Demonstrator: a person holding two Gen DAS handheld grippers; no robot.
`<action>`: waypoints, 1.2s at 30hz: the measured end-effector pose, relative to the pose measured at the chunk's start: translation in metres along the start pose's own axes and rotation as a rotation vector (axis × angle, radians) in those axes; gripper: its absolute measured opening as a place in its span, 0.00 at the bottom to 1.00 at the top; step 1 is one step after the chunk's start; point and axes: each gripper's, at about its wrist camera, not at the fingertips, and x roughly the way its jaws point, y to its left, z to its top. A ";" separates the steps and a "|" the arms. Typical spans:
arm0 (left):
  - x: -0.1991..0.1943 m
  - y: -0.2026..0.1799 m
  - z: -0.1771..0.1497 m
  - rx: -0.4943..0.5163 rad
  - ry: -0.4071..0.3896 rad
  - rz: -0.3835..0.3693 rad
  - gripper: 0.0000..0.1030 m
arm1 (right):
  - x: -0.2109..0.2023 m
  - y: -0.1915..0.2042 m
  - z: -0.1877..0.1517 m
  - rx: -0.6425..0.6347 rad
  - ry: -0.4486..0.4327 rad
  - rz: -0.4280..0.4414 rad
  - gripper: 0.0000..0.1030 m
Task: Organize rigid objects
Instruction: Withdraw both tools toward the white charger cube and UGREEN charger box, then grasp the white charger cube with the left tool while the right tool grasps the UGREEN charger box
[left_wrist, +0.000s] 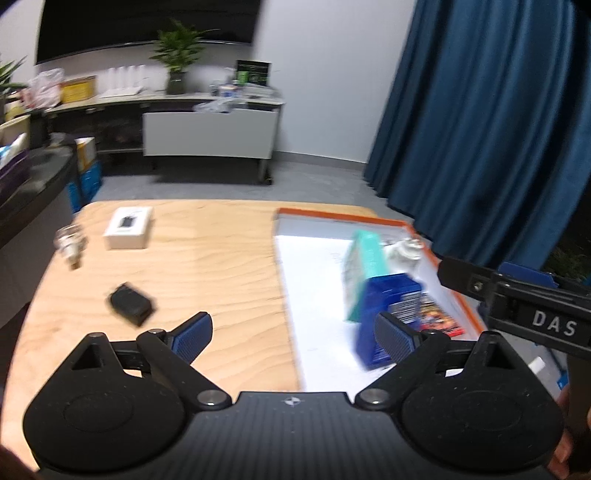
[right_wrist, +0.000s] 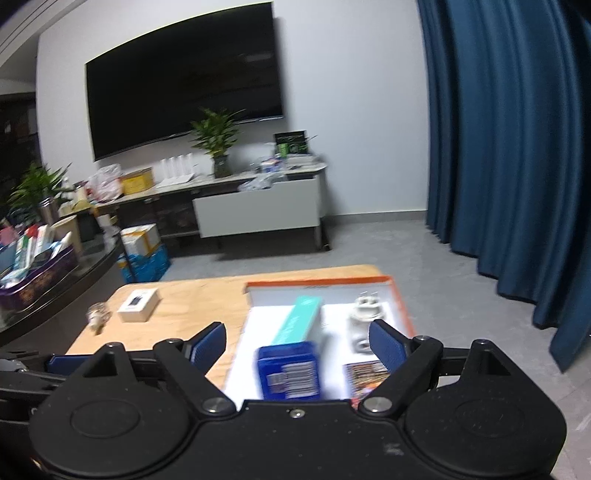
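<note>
— Both grippers, left (left_wrist: 293, 334) and right (right_wrist: 297, 341), have fingers spread wide, holding nothing.
— Sorted so far?
— Blue box (right_wrist: 290, 371), teal box (right_wrist: 301, 319), white adapter (right_wrist: 364, 319) inside the orange-rimmed tray (right_wrist: 319, 285), tabletop's right edge.
— Left?
— Black block (left_wrist: 130, 302), white box (left_wrist: 128, 227), glass piece (left_wrist: 70, 243).

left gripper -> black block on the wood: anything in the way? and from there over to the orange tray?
Nothing visible. The left gripper is open and empty, with bare table between it and the black block. From block to orange-rimmed tray the wood is clear; the teal box and blue box already stand in the tray.
</note>
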 end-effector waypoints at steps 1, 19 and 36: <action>-0.002 0.007 -0.002 -0.010 -0.003 0.012 0.94 | 0.001 0.007 -0.001 -0.012 0.006 0.013 0.97; -0.037 0.114 -0.035 -0.148 -0.014 0.122 0.94 | 0.026 0.075 -0.034 -0.078 0.098 0.147 0.97; 0.010 0.107 -0.063 0.049 0.076 0.037 0.46 | 0.054 0.092 -0.043 -0.097 0.168 0.210 0.97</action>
